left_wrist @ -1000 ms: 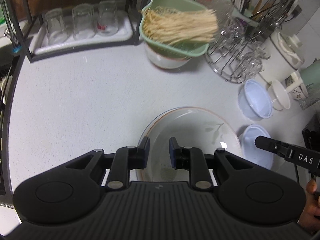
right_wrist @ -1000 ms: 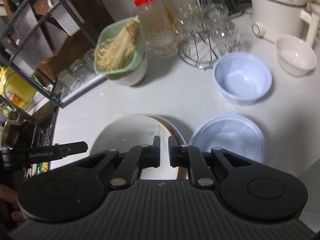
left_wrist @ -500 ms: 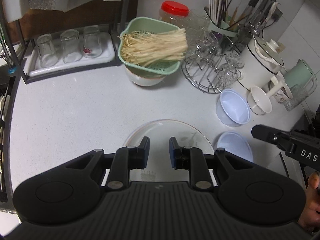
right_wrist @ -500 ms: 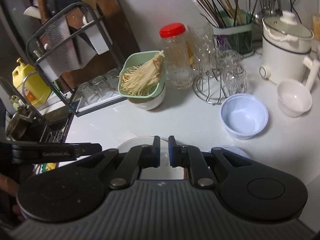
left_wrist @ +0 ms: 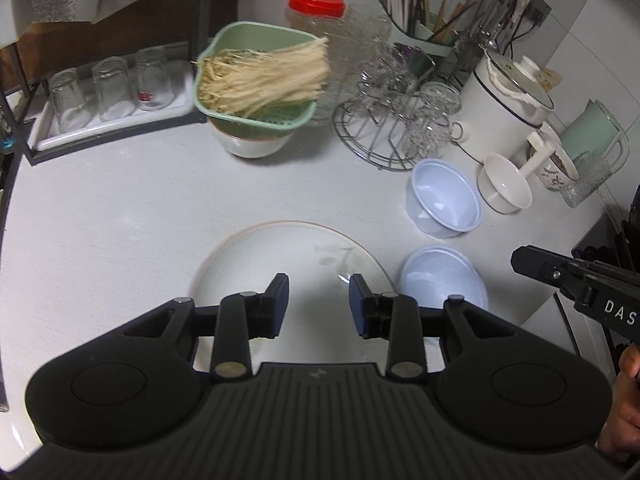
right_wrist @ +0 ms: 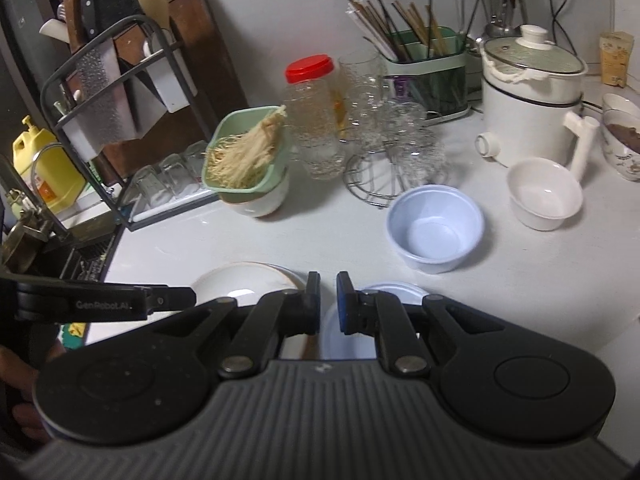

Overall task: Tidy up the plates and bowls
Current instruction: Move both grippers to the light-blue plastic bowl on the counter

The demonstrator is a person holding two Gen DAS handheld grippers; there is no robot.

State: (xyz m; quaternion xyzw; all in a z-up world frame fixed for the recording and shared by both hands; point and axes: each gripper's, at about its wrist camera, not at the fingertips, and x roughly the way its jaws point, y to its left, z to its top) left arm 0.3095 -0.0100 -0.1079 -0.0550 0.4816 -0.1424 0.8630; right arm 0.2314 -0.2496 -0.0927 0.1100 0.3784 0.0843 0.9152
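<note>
Left gripper hovering over the near half of the plate, jaws opening, nothing between them, no contact with the rim. Right gripper pressed nearly together and empty, above the gap between plate and the nearer blue bowl.

Plate flat on the white counter, taken here as the landmark. Nearer blue bowl just beside the plate's right edge, close to touching; whether actually touching, cannot tell. Second blue bowl beyond that, up and to the right of the plate, apart from it. White ladle-shaped bowl farther right again. Green colander of noodles well behind the plate, sitting on a white bowl.

Likely step: picking one piece to stack or move, probably the plate or the bowl beside it. For the plate: spread wider first, then come in low at the near rim, one finger under the lip and one on top, since a flat plate offers no other hold. Worth sliding it slightly away from the neighbouring bowl before lifting, to avoid knocking it. For a bowl: pinch the wall from above, one finger inside, one outside, then lift straight up and nest it in its twin.
</note>
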